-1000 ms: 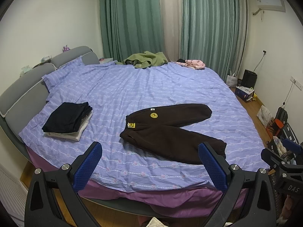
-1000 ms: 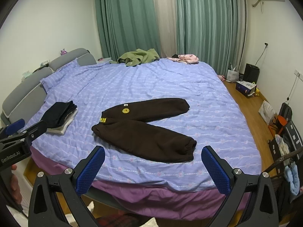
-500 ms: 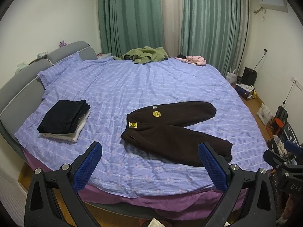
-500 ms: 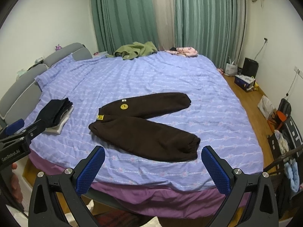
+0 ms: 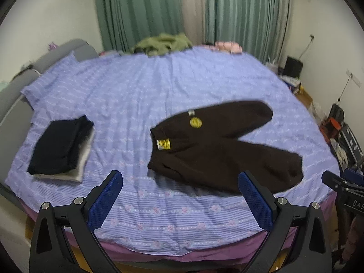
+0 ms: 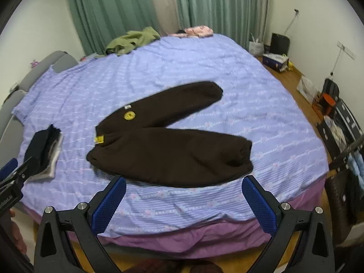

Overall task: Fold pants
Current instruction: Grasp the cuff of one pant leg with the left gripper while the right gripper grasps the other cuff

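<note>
Dark brown pants lie flat on the bed's purple striped sheet, waistband to the left, two legs spread apart to the right. They have a round yellow patch and a yellow label near the waist. The pants also show in the right wrist view. My left gripper is open and empty, above the bed's near edge, short of the waistband. My right gripper is open and empty, just in front of the nearer leg.
A stack of folded dark and pale clothes lies at the bed's left. Green clothing and a pink item lie at the far edge by the curtains. Boxes and bags stand on the floor at the right.
Both grippers have moved forward toward the bed and the pants, which now look larger and nearer. The jaws stay open. The pants have not moved.
</note>
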### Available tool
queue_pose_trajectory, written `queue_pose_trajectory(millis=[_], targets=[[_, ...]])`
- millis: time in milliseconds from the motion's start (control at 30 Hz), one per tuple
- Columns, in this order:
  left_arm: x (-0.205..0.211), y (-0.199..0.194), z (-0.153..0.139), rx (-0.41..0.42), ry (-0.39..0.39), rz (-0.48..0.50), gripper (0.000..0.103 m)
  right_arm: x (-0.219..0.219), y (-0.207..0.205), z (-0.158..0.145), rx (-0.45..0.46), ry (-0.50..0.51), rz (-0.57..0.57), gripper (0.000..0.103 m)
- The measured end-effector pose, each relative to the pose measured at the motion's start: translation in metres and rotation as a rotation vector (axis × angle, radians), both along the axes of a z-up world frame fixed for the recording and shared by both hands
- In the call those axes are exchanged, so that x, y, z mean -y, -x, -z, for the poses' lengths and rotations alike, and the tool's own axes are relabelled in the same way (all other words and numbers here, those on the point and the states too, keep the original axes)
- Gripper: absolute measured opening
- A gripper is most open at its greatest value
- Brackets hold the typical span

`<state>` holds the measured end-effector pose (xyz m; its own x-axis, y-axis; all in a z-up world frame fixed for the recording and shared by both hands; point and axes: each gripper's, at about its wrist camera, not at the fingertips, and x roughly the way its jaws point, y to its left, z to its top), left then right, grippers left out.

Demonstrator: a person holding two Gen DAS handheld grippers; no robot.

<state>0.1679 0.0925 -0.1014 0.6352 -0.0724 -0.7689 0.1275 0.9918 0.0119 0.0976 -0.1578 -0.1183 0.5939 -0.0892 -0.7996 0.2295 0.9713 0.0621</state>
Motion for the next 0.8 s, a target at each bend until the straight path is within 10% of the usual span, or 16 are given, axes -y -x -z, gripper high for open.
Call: queue_pose_trajectory(millis=[800], targets=[[0.005, -0.136, 0.210, -0.473, 0.162, -0.099, 0.100, 0.066, -0.098, 0.230, -0.294, -0.341, 0.375, 0.083]])
